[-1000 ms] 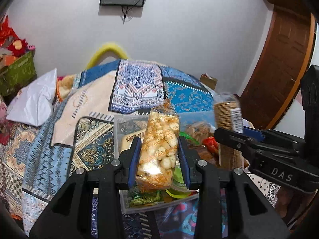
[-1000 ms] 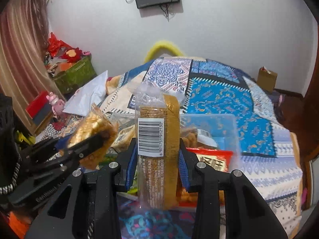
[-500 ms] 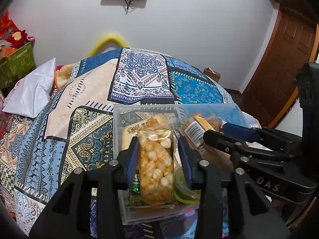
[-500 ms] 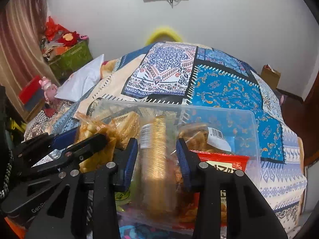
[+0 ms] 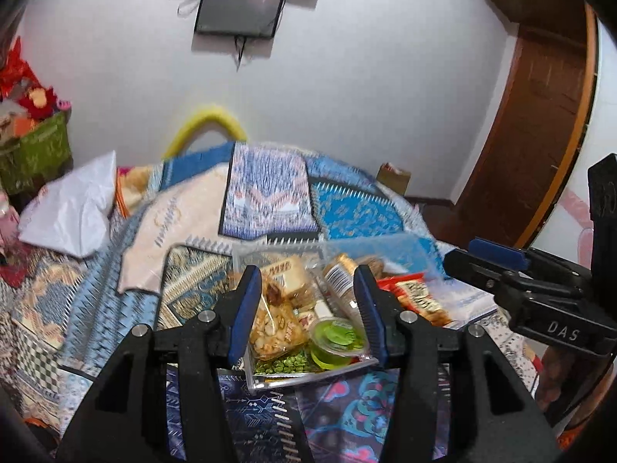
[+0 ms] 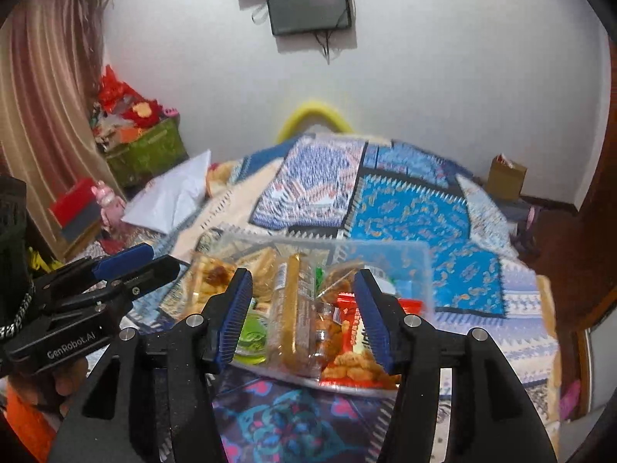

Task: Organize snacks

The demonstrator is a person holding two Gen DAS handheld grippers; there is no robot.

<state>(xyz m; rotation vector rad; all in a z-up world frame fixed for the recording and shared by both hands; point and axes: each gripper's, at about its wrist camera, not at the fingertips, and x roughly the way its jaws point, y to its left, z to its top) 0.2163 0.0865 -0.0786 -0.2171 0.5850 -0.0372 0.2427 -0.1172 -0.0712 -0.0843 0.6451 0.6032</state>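
A clear plastic box (image 5: pixel 408 245) (image 6: pixel 418 266) full of snacks sits on the patterned bedspread. In it lie a bag of pale puffed snacks (image 5: pixel 272 326) (image 6: pixel 206 283), a tall sleeve of round crackers (image 5: pixel 341 274) (image 6: pixel 289 301), a green jelly cup (image 5: pixel 335 341) (image 6: pixel 252 333) and a red snack packet (image 5: pixel 418 297) (image 6: pixel 353 351). My left gripper (image 5: pixel 306 310) is open and empty above the box's near left. My right gripper (image 6: pixel 304 314) is open and empty above the near edge; it also shows in the left wrist view (image 5: pixel 501 270).
The bed's patchwork cover (image 5: pixel 266 193) (image 6: pixel 405 200) stretches behind the box. A white bag (image 5: pixel 73 208) lies at the left. A green basket (image 6: pixel 146 152) stands by the curtain. A cardboard box (image 6: pixel 505 175) and a wooden door (image 5: pixel 540 123) are at the right.
Both grippers opened and let go: the puffed snack bag and the cracker sleeve now lie in the box. Both grippers have pulled back and up from it.
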